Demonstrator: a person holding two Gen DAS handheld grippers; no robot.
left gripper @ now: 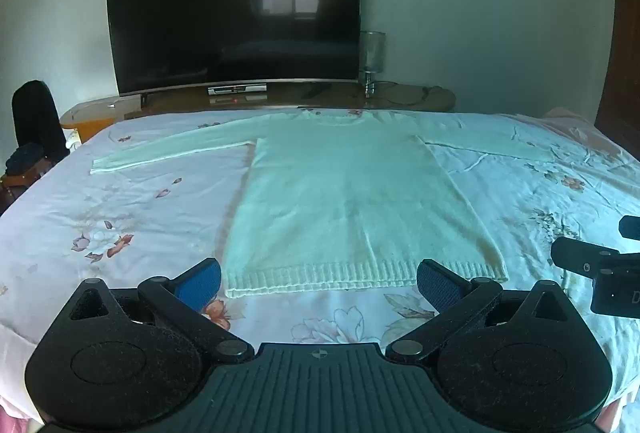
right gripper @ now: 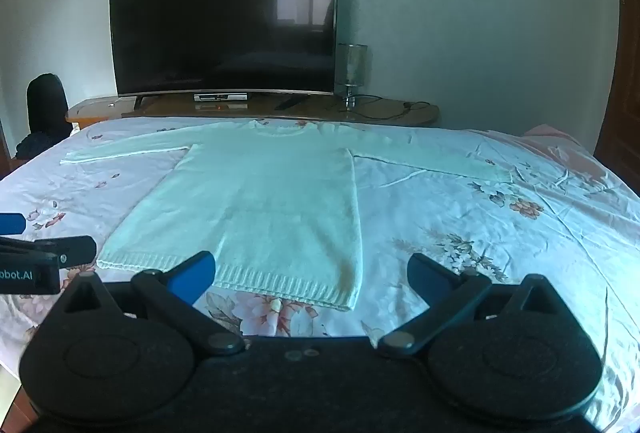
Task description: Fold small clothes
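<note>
A white long-sleeved knit sweater (left gripper: pixel 344 193) lies flat on the bed, both sleeves spread out to the sides and its ribbed hem nearest me. It also shows in the right wrist view (right gripper: pixel 260 201). My left gripper (left gripper: pixel 319 283) is open and empty, hovering just short of the hem. My right gripper (right gripper: pixel 311 281) is open and empty, above the hem's right corner. Each gripper appears at the edge of the other's view: the right one (left gripper: pixel 600 269), the left one (right gripper: pixel 36 257).
The bed has a floral sheet (left gripper: pixel 120 225). Behind it a wooden stand (left gripper: pixel 420 99) carries a large dark TV (left gripper: pixel 236 13), a set-top box (left gripper: pixel 237 89) and a lamp (left gripper: pixel 372 61). A dark chair (left gripper: pixel 34 121) stands at the far left.
</note>
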